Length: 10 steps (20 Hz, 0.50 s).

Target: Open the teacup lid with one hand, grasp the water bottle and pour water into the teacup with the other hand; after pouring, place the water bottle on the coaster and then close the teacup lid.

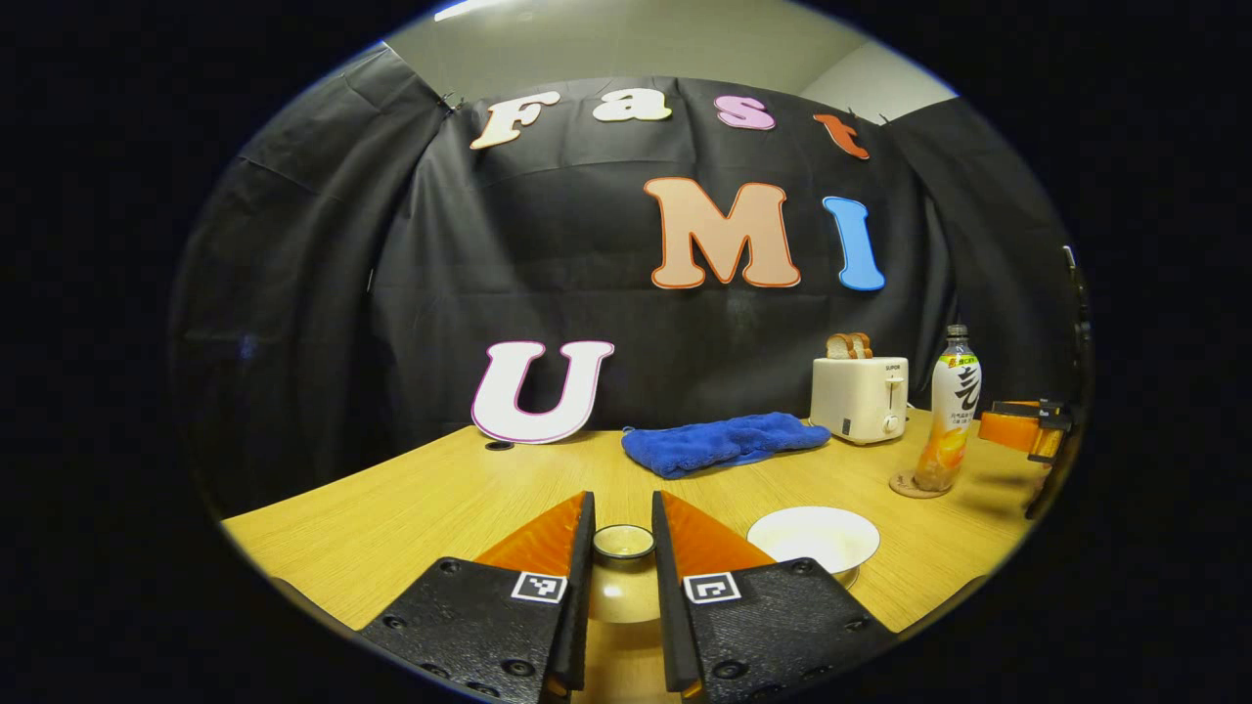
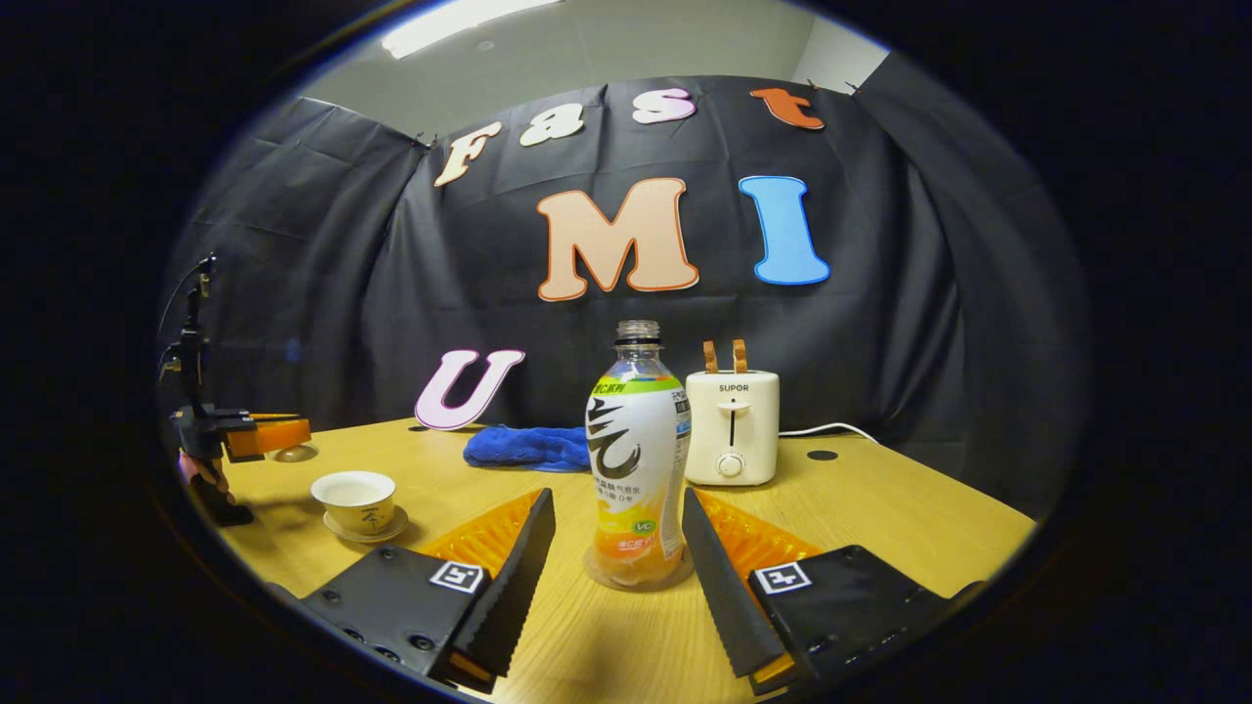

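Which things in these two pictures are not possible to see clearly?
- Lid: left gripper view, the left tongs cover its sides.
- Coaster: right gripper view, the bottle standing on it hides most of it.
- Water level in the teacup: right gripper view, too small to tell.

Illumination is moderate and comes from overhead: a ceiling light panel [image 2: 460, 24] shows as a blown-out strip at the top of the right gripper view. The wooden table [image 1: 411, 508] is evenly lit with a mild sheen. The water bottle [image 2: 636, 460] casts a soft shadow toward the camera, between the right gripper's fingers. Fisheye distortion bends the table edge and booth wall strongly near the rim, where brightness falls off. Central detail is sharp; the other gripper [image 2: 230, 435] at the far left rim looks slightly soft, possibly blurred.
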Tool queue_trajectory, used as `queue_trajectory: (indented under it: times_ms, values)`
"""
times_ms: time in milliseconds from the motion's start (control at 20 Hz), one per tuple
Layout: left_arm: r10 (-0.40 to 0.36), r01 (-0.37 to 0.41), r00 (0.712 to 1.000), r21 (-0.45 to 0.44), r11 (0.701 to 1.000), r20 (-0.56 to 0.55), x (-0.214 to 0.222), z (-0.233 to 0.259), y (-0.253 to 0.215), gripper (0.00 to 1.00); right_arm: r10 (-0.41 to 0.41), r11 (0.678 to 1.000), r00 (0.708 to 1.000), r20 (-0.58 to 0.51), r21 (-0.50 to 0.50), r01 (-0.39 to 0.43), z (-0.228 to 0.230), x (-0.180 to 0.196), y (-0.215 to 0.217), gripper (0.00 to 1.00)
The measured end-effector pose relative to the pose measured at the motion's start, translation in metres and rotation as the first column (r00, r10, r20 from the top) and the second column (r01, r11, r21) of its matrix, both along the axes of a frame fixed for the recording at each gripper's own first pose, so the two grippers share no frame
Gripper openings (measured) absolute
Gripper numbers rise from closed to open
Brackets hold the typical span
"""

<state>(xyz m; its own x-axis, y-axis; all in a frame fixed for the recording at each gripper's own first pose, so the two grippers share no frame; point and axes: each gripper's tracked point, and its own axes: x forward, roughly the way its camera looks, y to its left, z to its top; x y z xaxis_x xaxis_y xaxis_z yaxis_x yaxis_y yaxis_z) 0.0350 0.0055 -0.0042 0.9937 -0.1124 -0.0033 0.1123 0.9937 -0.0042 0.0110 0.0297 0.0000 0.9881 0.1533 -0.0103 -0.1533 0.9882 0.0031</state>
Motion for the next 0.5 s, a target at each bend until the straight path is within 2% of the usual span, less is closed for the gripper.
queue_trajectory:
  times_ms: [150,350,500]
  values:
    - [-0.028,0.028,1.0,-0.003,1.0,0.002,0.0,0.0,-0.012,0.29,-0.039,0.999,0.999,0.003,-0.001,0.039,0.001,-0.007,-0.008,0.8]
    - [-0.077,0.077,0.997,-0.005,0.997,0.004,0.002,0.0,-0.03,0.29,-0.075,0.997,0.997,0.005,-0.002,0.075,0.002,-0.012,-0.014,0.8]
    - [-0.145,0.145,0.989,-0.007,0.989,0.005,0.003,0.0,-0.054,0.29,-0.09,0.996,0.996,0.004,-0.002,0.09,0.002,-0.013,-0.017,0.8]
